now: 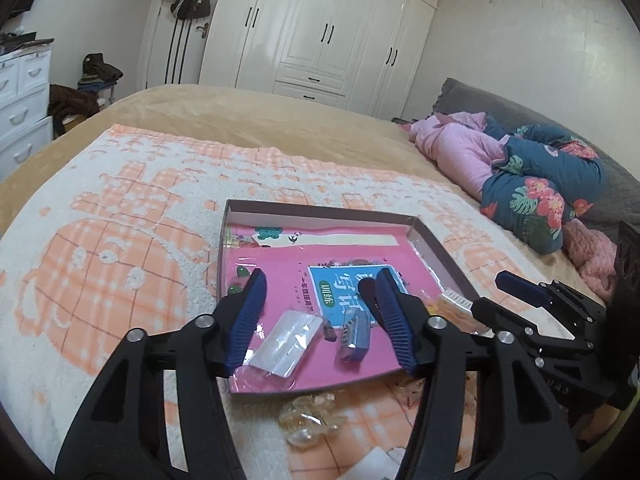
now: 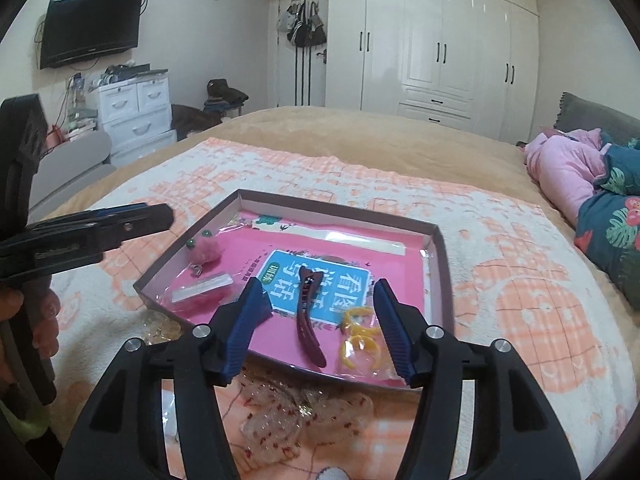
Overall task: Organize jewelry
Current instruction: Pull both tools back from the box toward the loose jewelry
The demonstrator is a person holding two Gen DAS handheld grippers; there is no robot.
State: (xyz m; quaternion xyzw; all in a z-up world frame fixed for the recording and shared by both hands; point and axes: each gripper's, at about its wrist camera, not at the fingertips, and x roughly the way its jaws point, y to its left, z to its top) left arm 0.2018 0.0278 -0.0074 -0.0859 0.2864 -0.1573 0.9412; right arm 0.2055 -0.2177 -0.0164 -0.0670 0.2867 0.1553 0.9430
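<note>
Both grippers hang tilted downward over the near edge of a shallow tray (image 2: 434,240) lying on the towel-covered bed (image 2: 520,280). The left gripper (image 1: 320,312) stands spread, nothing pinched, above a small clear packet (image 1: 292,342) and a blue clip (image 1: 354,336) in the tray. The right gripper (image 2: 320,320) is likewise spread and empty, with a dark red hair clip (image 2: 308,316) and yellow rings (image 2: 360,336) between its fingers' lines. Clear beaded pieces (image 2: 296,412) lie on the towel just outside the tray.

Left hand-held gripper (image 1: 320,280) and right hand-held gripper (image 2: 318,290) hover half-spread, gripping nothing.
</note>
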